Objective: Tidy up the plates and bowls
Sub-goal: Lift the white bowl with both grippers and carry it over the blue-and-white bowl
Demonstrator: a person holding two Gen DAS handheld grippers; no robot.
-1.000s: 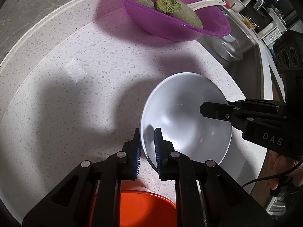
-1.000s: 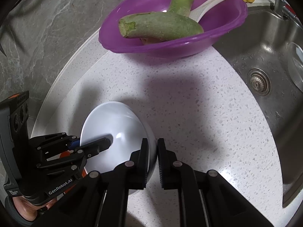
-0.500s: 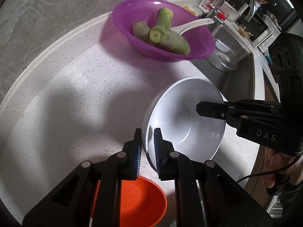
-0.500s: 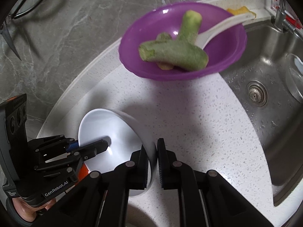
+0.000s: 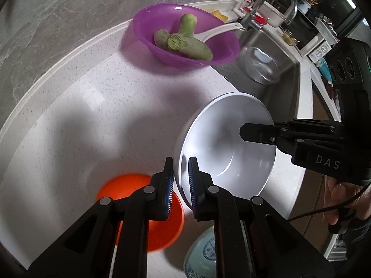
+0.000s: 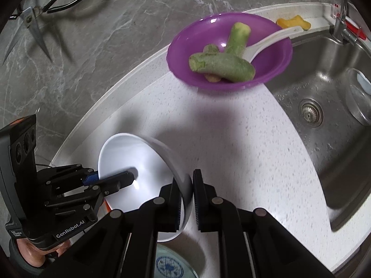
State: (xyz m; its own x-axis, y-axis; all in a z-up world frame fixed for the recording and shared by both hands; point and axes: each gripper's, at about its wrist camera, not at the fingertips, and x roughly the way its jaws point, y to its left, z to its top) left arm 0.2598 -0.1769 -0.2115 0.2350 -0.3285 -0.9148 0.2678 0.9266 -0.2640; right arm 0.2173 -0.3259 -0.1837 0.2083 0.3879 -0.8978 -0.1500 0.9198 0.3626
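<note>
A white bowl [image 5: 222, 148] hangs tilted above the speckled counter, gripped at opposite rims by both grippers. My left gripper [image 5: 180, 185] is shut on its near rim; the same gripper appears at the left of the right wrist view, its finger [image 6: 116, 180] inside the white bowl [image 6: 139, 162]. My right gripper [image 6: 186, 199] is shut on the other rim, and reaches in from the right in the left wrist view. Below sit an orange bowl [image 5: 120, 187] and a pale patterned bowl [image 5: 201, 254], seen also as the patterned bowl [image 6: 171, 266].
A purple bowl [image 5: 185, 37] with green vegetable pieces and a white spoon stands at the counter's back, next to the steel sink [image 6: 324, 115]. A clear bowl [image 5: 262, 64] lies in the sink. Scissors [image 6: 34, 25] hang on the grey wall. A yellow sponge [image 6: 294, 23] lies behind.
Both grippers have risen with the white bowl between them. The counter looks farther away, and the orange bowl and a patterned bowl have come into view below.
</note>
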